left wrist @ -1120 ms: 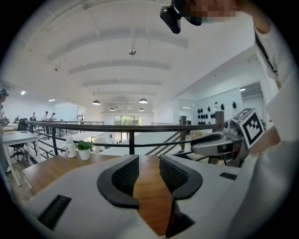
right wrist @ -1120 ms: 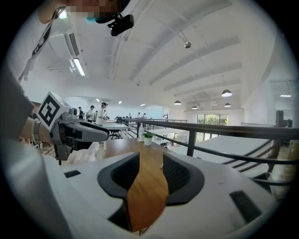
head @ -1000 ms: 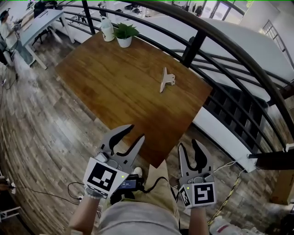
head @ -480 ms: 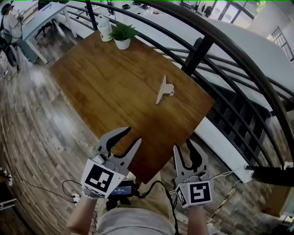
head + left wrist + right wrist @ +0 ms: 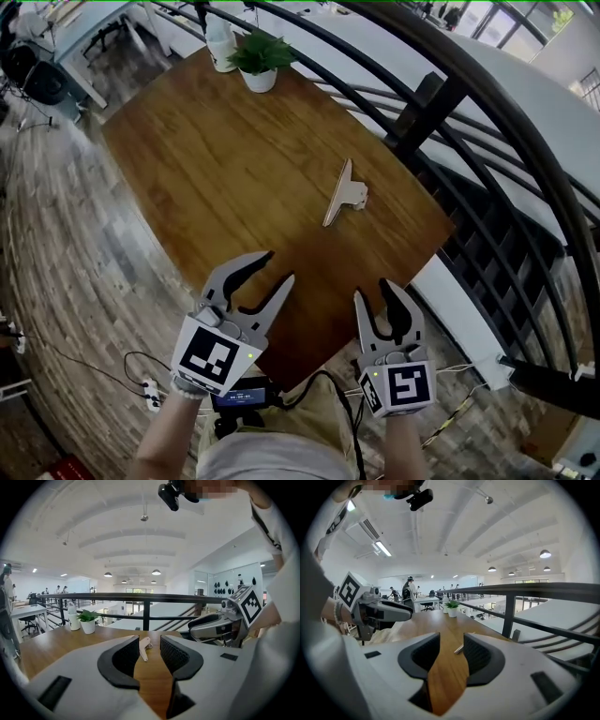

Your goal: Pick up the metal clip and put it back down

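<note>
In the head view, one metal clip [image 5: 345, 192] lies alone on the wooden surface [image 5: 234, 159], towards its right edge, close to the railing [image 5: 450, 103] side. One potted plant [image 5: 258, 61] and one bottle [image 5: 220, 47] stand at the far corner. Two tools hang over the near edge: the left hand-held gripper [image 5: 278, 266] and the right hand-held gripper [image 5: 373, 292], both spread wide and holding nothing, well apart from the clip. In the left gripper view, the jaws stand wide with only bare wood between them, and the clip [image 5: 143, 649] shows far off through the gap. In the right gripper view, the jaws are likewise wide and empty, with the clip [image 5: 459, 648] glimpsed beyond the right jaw. The likely trouble is the clip's thin, low shape. A jaw coming in off-line could nudge it rather than catch it, sliding it towards the right edge and the drop past the railing. A shallow pinch on smooth metal might also slip.
</note>
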`<control>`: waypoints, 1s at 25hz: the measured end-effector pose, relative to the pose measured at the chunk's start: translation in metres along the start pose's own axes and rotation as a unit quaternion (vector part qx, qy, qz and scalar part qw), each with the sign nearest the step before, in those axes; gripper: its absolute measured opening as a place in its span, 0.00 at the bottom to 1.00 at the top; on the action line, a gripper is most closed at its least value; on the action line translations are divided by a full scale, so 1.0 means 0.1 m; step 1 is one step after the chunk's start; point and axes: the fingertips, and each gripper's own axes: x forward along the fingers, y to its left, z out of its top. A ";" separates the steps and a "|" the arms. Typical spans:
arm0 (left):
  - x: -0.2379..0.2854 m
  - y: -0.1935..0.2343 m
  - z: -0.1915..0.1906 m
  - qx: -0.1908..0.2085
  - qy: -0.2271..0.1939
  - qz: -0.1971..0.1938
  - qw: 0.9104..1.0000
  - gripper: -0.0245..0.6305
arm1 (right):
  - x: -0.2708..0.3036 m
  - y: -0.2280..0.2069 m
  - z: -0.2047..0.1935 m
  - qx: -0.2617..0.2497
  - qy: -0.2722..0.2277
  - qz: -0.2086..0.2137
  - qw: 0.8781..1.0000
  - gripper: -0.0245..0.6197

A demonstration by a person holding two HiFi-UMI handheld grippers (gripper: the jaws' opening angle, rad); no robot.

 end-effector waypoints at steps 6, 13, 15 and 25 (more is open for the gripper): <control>0.26 0.18 -0.16 -0.009 0.017 0.015 1.000 0.26 | 0.39 -0.16 -0.04 0.001 0.015 0.014 1.000 0.27; 0.57 0.34 -0.34 -0.017 0.034 0.024 0.999 0.26 | 0.78 -0.42 -0.14 0.045 0.024 0.021 0.998 0.27; 0.64 0.38 -0.39 -0.019 0.037 0.027 0.999 0.26 | 0.87 -0.50 -0.16 0.050 0.026 0.017 0.998 0.27; 0.98 0.53 -0.61 -0.035 0.058 0.043 0.997 0.26 | 1.37 -0.78 -0.33 0.067 0.052 0.020 0.996 0.28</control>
